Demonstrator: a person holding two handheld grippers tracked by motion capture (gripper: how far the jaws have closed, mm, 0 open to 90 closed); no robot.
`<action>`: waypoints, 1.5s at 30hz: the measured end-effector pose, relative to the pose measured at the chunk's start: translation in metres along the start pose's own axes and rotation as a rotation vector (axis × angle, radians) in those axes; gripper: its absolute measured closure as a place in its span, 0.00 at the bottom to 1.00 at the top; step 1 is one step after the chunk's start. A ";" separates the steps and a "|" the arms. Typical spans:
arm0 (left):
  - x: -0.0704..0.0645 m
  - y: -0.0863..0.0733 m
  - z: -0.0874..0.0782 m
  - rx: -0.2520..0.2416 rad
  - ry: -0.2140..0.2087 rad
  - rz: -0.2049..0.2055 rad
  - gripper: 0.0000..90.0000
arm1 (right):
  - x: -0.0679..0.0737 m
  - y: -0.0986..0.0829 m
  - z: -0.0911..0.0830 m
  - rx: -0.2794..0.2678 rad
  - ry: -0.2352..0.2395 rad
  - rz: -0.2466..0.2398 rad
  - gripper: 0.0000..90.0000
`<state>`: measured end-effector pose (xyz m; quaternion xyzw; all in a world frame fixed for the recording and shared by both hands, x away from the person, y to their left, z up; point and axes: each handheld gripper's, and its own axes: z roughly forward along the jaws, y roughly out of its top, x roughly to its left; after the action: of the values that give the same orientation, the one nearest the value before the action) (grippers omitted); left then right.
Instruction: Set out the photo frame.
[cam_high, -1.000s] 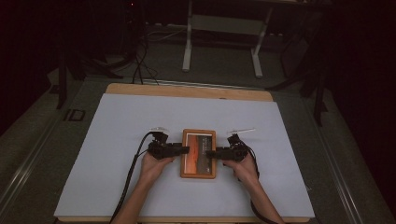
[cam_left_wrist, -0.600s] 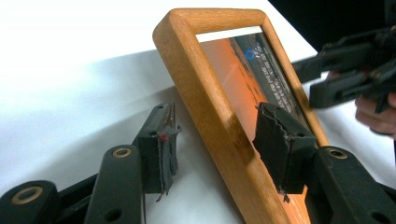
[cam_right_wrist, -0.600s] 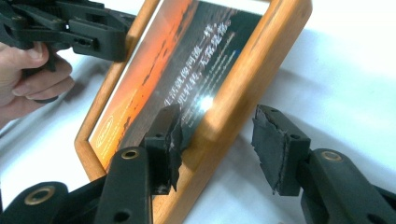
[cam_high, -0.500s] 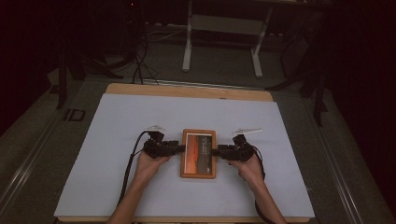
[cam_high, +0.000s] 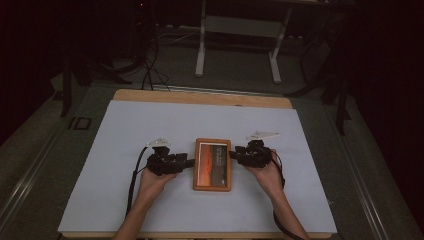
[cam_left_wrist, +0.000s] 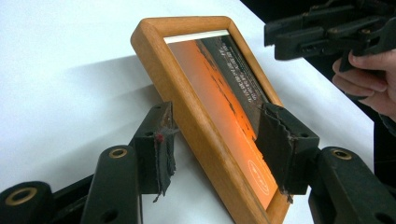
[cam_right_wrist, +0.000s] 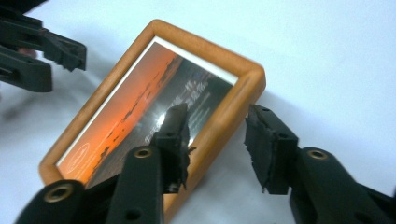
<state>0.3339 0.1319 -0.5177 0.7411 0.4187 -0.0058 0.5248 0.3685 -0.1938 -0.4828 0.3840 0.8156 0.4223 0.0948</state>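
Observation:
A wooden picture frame (cam_high: 212, 164) with an orange sunset print lies near the front middle of the white table cover (cam_high: 150, 125). My left gripper (cam_high: 187, 162) is at its left side and my right gripper (cam_high: 234, 155) at its right side. In the left gripper view the frame (cam_left_wrist: 187, 93) has its side rail between the jaws of the open left gripper (cam_left_wrist: 219, 147), one pad over the glass. In the right gripper view the frame (cam_right_wrist: 140, 107) sits the same way in the open right gripper (cam_right_wrist: 219, 140), with a gap at the outer pad.
The table's wooden far edge (cam_high: 200, 97) shows beyond the white cover. A metal stand (cam_high: 235, 30) and cables (cam_high: 150, 70) are on the dark floor behind. White cover lies bare to the left, right and far side of the frame.
Both grippers have eased slightly outward from the frame's sides. The frame has stayed in place.

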 end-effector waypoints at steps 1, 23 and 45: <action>-0.001 -0.001 -0.001 0.000 0.004 0.002 0.52 | 0.001 0.002 0.000 0.000 -0.010 -0.015 0.70; -0.023 -0.004 -0.019 0.011 0.016 0.105 0.55 | 0.010 0.023 0.017 -0.066 -0.044 -0.045 0.92; -0.029 -0.014 -0.021 -0.025 0.122 0.094 0.54 | 0.007 0.020 0.036 -0.016 -0.103 -0.114 1.00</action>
<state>0.2975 0.1324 -0.5059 0.7524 0.4147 0.0690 0.5070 0.3920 -0.1602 -0.4887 0.3573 0.8269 0.4023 0.1635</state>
